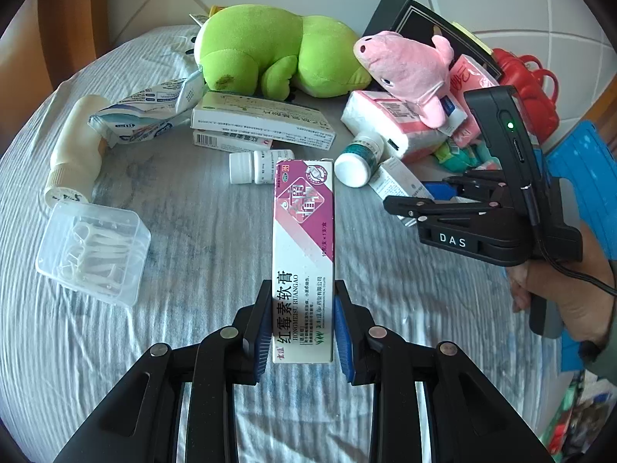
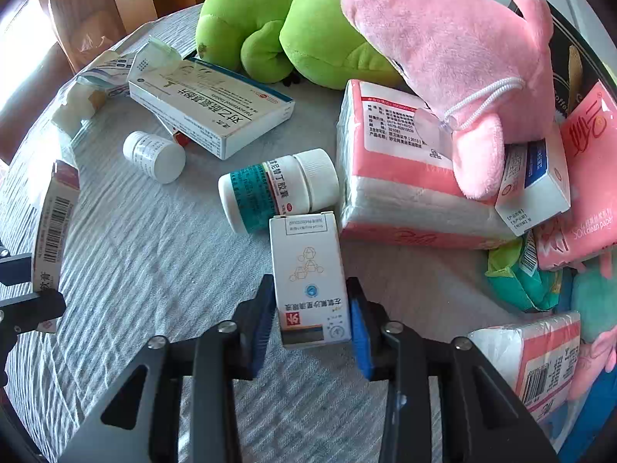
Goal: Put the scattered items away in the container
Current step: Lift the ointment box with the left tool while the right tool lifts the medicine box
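Observation:
My left gripper [image 1: 302, 322] is shut on a long white and purple ointment box [image 1: 304, 239] and holds it above the grey cloth. The same box shows at the left edge of the right wrist view [image 2: 54, 231]. My right gripper [image 2: 310, 324] has its blue pads around a small white medicine box [image 2: 310, 281] that lies on the cloth; the pads look pressed to its sides. The right gripper also shows in the left wrist view [image 1: 414, 204]. No container is clearly in view.
On the cloth-covered table [image 1: 216, 239] lie a green plush [image 1: 270, 50], a pink plush [image 2: 455, 61], tissue packs [image 2: 393, 177], flat medicine boxes [image 1: 262, 119], two white bottles [image 2: 273, 189] [image 2: 154, 156], a clear floss-pick box [image 1: 92, 249], a cream tube [image 1: 75, 150] and a black box [image 1: 428, 23].

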Motion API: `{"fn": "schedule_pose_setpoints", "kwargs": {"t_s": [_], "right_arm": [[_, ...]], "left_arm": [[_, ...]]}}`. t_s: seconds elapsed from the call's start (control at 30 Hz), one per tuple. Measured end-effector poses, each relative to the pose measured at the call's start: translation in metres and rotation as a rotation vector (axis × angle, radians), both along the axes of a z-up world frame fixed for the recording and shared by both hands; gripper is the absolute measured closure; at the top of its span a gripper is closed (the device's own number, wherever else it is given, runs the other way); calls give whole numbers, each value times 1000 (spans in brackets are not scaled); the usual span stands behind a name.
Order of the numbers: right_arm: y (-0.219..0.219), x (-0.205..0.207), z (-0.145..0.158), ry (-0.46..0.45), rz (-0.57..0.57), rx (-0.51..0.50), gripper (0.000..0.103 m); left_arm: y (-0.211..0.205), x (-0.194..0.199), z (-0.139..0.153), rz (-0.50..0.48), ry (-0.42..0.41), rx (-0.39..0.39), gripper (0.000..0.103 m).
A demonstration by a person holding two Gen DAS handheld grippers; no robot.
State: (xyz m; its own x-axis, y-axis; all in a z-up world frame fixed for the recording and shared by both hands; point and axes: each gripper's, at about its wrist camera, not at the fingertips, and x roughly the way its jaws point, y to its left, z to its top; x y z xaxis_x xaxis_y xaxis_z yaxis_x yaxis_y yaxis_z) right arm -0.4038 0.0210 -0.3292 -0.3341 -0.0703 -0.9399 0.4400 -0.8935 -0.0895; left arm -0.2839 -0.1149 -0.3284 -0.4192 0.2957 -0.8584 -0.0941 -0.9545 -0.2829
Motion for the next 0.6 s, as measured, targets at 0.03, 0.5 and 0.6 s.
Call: {"fn": "schedule_pose_setpoints", "kwargs": {"t_s": [0.03,0.5,0.6], "right_arm": [[1,1,0,-3,-10,-7,72],[34,62,37,1,-104,-128,73],[41,82,60,19,-127,-177,73]], "left_arm": [[0,2,1,3,1,-1,75],[4,24,33,22,30,-12,75],[3,31,49,36,43,-16,75]]}}
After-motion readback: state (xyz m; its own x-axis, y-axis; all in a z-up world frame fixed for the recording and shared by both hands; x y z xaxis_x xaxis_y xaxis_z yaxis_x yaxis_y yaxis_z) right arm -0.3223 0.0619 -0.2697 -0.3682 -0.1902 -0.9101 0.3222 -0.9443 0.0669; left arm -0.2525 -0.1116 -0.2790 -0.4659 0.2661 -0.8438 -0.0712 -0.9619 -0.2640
